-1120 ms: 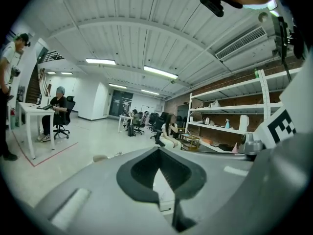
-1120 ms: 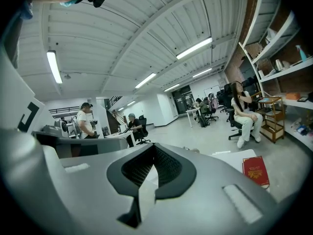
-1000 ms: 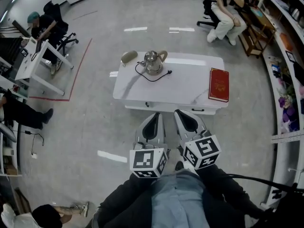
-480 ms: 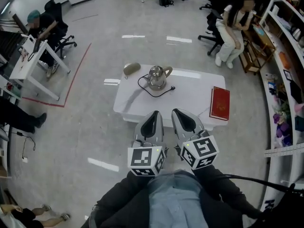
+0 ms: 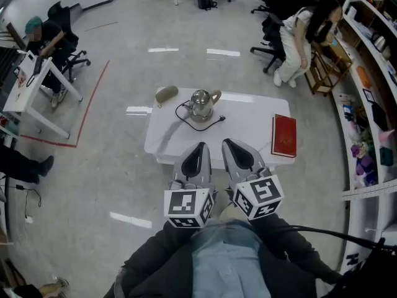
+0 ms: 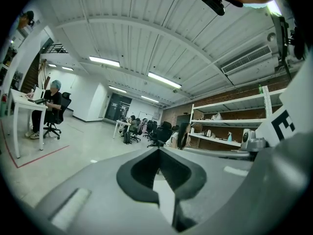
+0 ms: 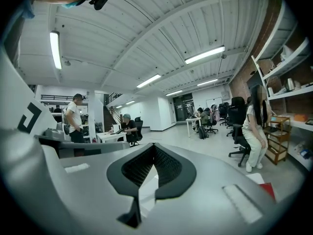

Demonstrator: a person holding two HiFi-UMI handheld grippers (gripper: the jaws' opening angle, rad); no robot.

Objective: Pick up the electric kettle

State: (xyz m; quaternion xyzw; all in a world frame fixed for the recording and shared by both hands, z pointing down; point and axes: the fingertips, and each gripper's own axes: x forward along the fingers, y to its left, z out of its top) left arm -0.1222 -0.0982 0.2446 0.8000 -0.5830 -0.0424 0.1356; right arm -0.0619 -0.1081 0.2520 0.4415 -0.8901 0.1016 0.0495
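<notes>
- Holding both grippers level, side by side, at 6 o'clock of the head view; my dark sleeves (image 5: 155, 269) show beneath them.
- Left gripper (image 5: 198, 148): jaws closed tip to tip, nothing between them, as its own view confirms (image 6: 157, 151). Marker cube (image 5: 188, 207) at its rear.
- Right gripper (image 5: 228, 144): jaws likewise pressed together and empty (image 7: 154, 148). Second marker cube (image 5: 258, 197) at its rear.
- White table (image 5: 248, 113): stands at 12 o'clock from me; both gripper tips show against its near edge in the head view.
- Electric kettle (image 5: 200, 104): metal body, upright, on the far half of the table, at 12 o'clock from the left gripper and well apart from both grippers.
- Black cord (image 5: 193, 120): loops on the tabletop from 9 to 6 o'clock of the kettle; its plug (image 5: 221, 118) lies at 4 o'clock.
- Tan oblong object (image 5: 166, 94): at the table's far left corner, 10 o'clock of the kettle.
- Red book (image 5: 285, 135): flat at the table's right end, 3 o'clock side.
- Seated person (image 5: 291, 39): on a chair at 1 o'clock, beyond the table.
- Another person (image 5: 38, 35): at a white desk (image 5: 31, 82), 10 o'clock.
</notes>
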